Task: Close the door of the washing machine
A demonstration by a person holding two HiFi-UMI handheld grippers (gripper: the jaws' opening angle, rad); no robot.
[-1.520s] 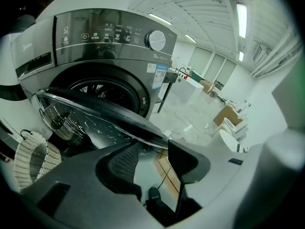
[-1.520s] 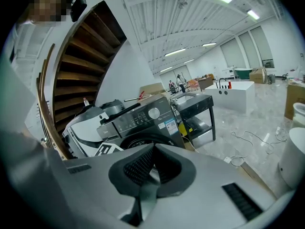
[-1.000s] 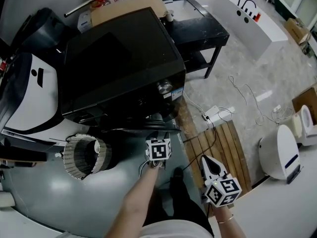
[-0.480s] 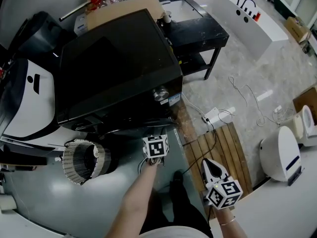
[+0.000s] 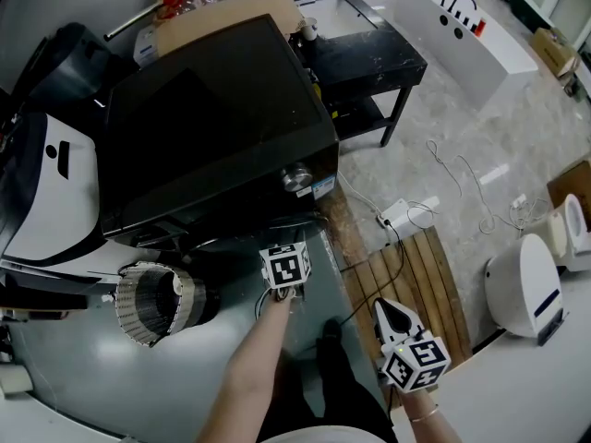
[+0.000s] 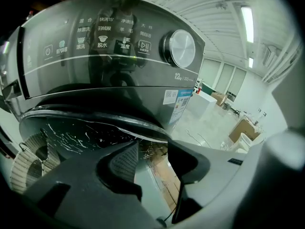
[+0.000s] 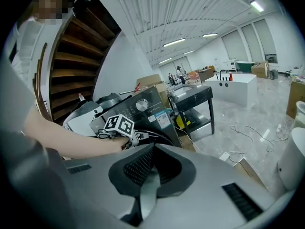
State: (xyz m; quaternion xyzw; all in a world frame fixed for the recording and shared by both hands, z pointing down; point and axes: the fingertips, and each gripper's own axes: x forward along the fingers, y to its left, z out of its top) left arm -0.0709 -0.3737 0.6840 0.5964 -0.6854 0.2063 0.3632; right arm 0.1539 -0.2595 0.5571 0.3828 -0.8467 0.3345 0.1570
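Facing the person [image 5: 247, 375], the washing machine [image 5: 212, 118] door [image 6: 82, 136] points frontward.

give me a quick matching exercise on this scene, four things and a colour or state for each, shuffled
1 washing machine
2 ribbed hose
3 slatted wooden board
4 left gripper

a brown
b jaws apart
c black
d off-white

Pairs: 1-c, 2-d, 3-a, 4-b
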